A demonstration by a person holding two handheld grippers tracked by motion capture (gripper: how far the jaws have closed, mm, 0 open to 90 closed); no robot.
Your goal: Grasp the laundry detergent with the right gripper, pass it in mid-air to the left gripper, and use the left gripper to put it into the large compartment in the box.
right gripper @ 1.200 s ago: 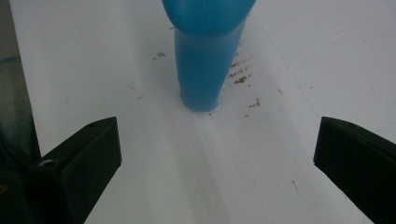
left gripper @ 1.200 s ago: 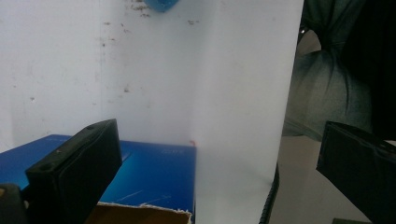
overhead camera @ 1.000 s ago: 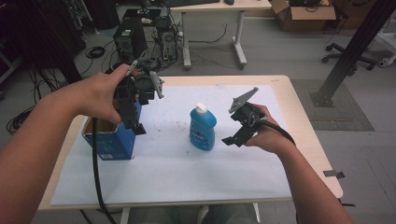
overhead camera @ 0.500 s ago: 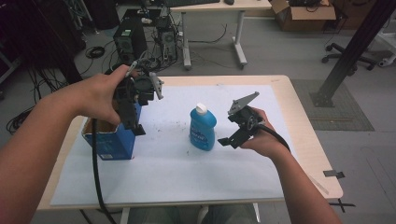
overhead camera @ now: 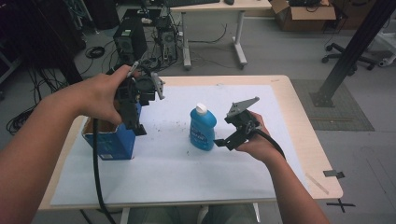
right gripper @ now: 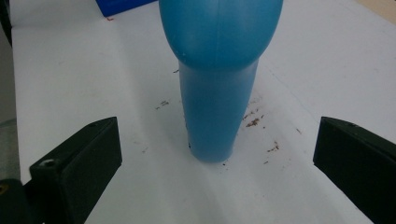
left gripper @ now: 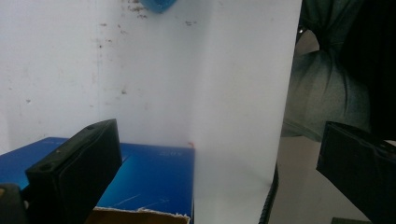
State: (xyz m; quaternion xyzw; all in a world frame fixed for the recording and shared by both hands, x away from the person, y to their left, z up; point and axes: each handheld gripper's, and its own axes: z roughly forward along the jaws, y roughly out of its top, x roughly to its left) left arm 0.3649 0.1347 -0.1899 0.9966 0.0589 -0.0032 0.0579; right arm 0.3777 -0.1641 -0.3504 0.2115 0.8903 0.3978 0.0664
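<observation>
A blue bottle (overhead camera: pixel 202 127) with a white cap stands upright in the middle of the white sheet (overhead camera: pixel 187 177). My right gripper (overhead camera: pixel 224 142) is just to its right, low over the table and open. In the right gripper view the bottle (right gripper: pixel 217 70) rises between and a little beyond the wide-apart jaws of the right gripper (right gripper: pixel 215 133), untouched. My left gripper (overhead camera: pixel 135 125) hangs open above an open blue cardboard box (overhead camera: pixel 109 142) at the left, jaws pointing down. The left gripper view shows the box's rim (left gripper: pixel 154 177) under the empty left gripper (left gripper: pixel 219 140).
Brown crumbs (right gripper: pixel 254 122) lie on the sheet around the bottle. The wooden table edge (overhead camera: pixel 322 163) runs along the right. Beyond the table stand computer towers (overhead camera: pixel 130 39), a desk (overhead camera: pixel 215 7) and a black metal post (overhead camera: pixel 350 51).
My right gripper has moved left and closer to the bottle. The left gripper and the box have stayed where they were.
</observation>
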